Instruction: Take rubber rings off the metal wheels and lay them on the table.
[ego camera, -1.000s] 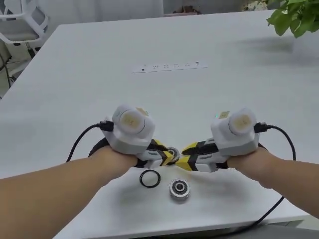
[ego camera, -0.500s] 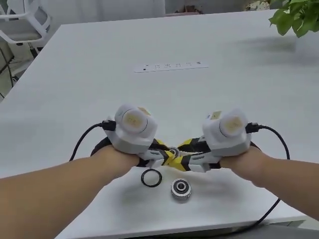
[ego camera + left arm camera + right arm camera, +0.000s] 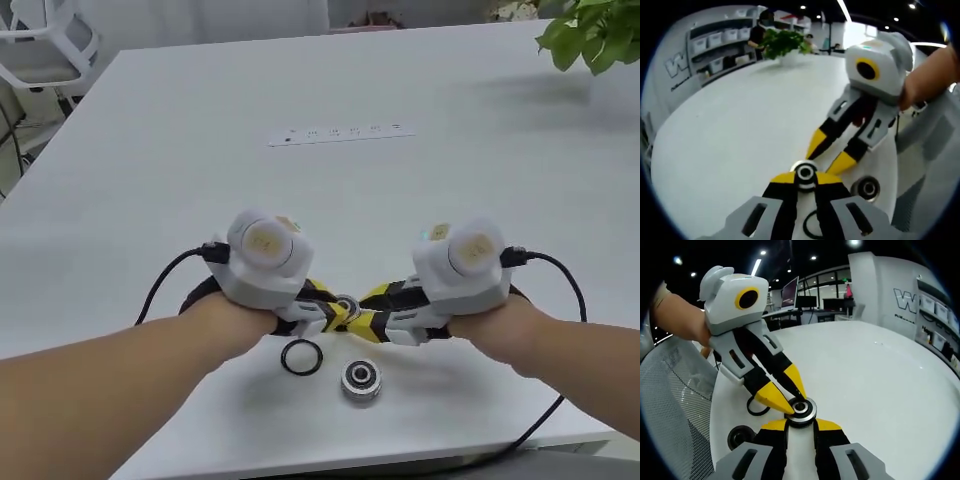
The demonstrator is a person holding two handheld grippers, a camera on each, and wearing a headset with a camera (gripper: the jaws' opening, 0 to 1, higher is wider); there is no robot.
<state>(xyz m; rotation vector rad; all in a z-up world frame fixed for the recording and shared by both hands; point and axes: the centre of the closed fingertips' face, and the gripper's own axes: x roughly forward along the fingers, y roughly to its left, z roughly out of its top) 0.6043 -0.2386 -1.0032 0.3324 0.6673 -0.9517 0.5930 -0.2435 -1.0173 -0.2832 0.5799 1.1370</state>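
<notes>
Nearest the person, a loose wheel (image 3: 360, 378) lay flat on the table (image 3: 420, 200), just on the near side of the held wheel (image 3: 802, 410) and a touch to its right. One black ring (image 3: 301, 357) lay flat a little to the near left of the held wheel, apart from the loose wheel. So at least one ring was judged already off and laid down, probably the loose wheel's own, though whether that wheel was quite bare could not be told. The held wheel was up off the table between the two grippers and seemed to carry a dark band round its rim, so its ring was likely yet to come off and be laid down. The left gripper (image 3: 805, 180) had its yellow tips drawn in close on either side of the held wheel, pinching it. The right gripper (image 3: 801, 426) came at the held wheel from the opposite side. Its jaws stood about a wheel's width apart, with the tips at the rim. Whether they were biting on the ring or the metal, or only touching, could not be told. The step in hand looked to be working the ring off the held wheel. Well beyond the held wheel a power strip (image 3: 340, 133) lay on the table, and far beyond it to the right a plant (image 3: 590, 35) showed.
</notes>
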